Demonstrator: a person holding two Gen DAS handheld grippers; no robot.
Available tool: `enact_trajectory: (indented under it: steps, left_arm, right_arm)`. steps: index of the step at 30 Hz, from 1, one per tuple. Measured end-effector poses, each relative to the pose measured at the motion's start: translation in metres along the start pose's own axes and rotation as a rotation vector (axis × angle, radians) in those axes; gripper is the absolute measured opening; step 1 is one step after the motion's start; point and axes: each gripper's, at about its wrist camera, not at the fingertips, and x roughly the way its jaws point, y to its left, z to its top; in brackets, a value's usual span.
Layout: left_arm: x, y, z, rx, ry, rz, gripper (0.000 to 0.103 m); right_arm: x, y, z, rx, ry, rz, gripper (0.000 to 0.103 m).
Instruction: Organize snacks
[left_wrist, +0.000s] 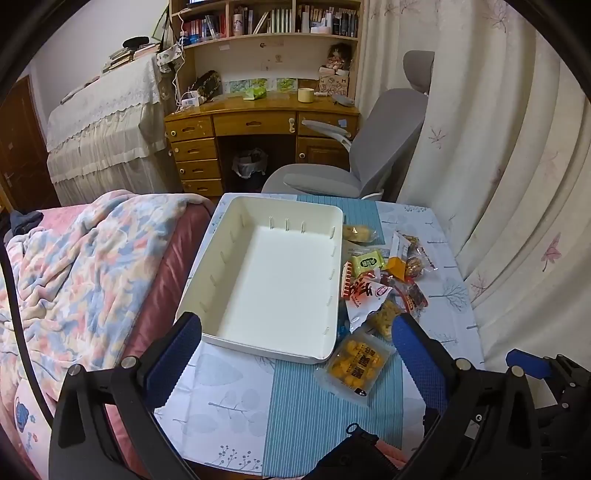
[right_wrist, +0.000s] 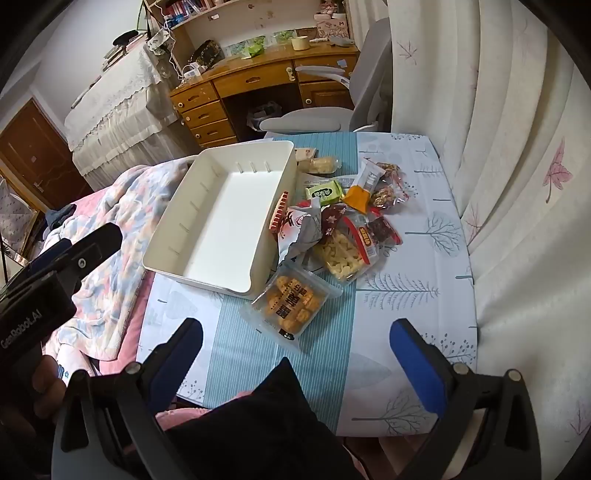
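Note:
A white empty bin (left_wrist: 207, 280) (right_wrist: 166, 236) sits on the small table. A pile of snack packets lies to its right: an orange-ball cracker bag (left_wrist: 356, 362) (right_wrist: 293, 301) nearest, a pale puff bag (right_wrist: 341, 254), a white and red bag (left_wrist: 364, 295) (right_wrist: 299, 225), a green packet (left_wrist: 367, 263) (right_wrist: 325, 194), nut packets (left_wrist: 413, 264) (right_wrist: 386, 195). My left gripper (left_wrist: 295, 354) is open, above the bin's near edge. My right gripper (right_wrist: 295, 354) is open, just short of the cracker bag. Both are empty.
The table (right_wrist: 406, 258) has a blue and white cloth. A bed with a flowered blanket (left_wrist: 81, 266) is on the left. A grey chair (left_wrist: 369, 147) and a wooden desk (left_wrist: 258, 122) stand behind. Curtains (right_wrist: 517, 147) hang at the right.

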Motion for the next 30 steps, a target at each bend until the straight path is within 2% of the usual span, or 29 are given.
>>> enact_trajectory:
  steps: [18,25,30]
  left_arm:
    - [-0.006,-0.005,0.0,-0.005,-0.018,-0.002,0.102]
    - [-0.003,-0.007,0.0,-0.008,-0.021,-0.006,0.102]
    - [-0.002,-0.004,-0.002,-0.015,-0.021,-0.017,0.102]
  right_arm:
    - [0.0,0.007,-0.004,0.001,-0.001,0.003,0.102]
    - [0.003,-0.002,-0.003,-0.001,-0.001,0.002,0.102]
    - [-0.003,0.022,-0.009,-0.002,0.001,0.0,0.102]
